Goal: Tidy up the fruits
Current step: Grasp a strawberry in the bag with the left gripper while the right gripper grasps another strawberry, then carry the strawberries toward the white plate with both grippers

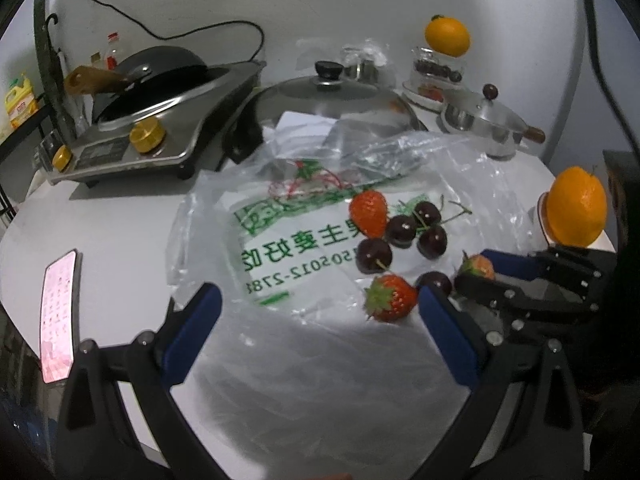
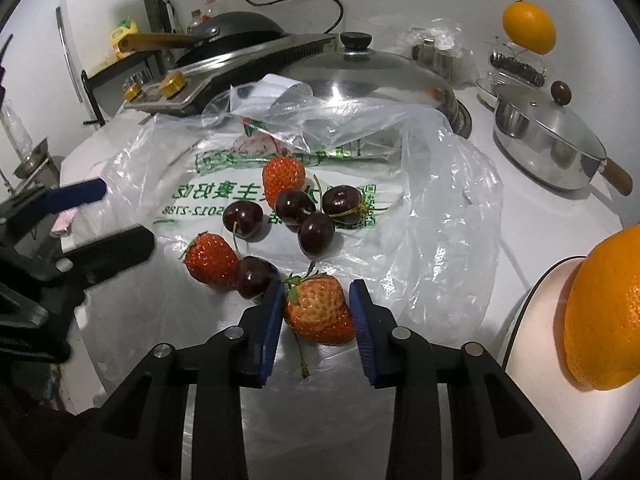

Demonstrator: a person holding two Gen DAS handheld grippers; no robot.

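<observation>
The right tongs (image 2: 316, 312) are down on the plastic bag (image 2: 440, 208) spread over the desk (image 1: 112, 224), their blue pads closed against both sides of a strawberry (image 2: 320, 312). Just to their left a cherry (image 2: 256, 280) touches a second strawberry (image 2: 212, 260). Ahead of them four more cherries (image 2: 316, 232) cluster with a third strawberry (image 2: 283, 176) at the far side. To their right an orange (image 2: 604, 312) sits on a white plate (image 2: 536, 320).

The left tongs (image 1: 320, 312) hang spread wide above bare bag, nothing between the pads; the second strawberry lies just inside their right pad (image 1: 444, 328). A phone (image 1: 58, 316) lies on the desk to their left. Far ahead stand a steel lid (image 1: 328, 96), a cooker (image 1: 160, 120) and a small pan (image 1: 484, 120).
</observation>
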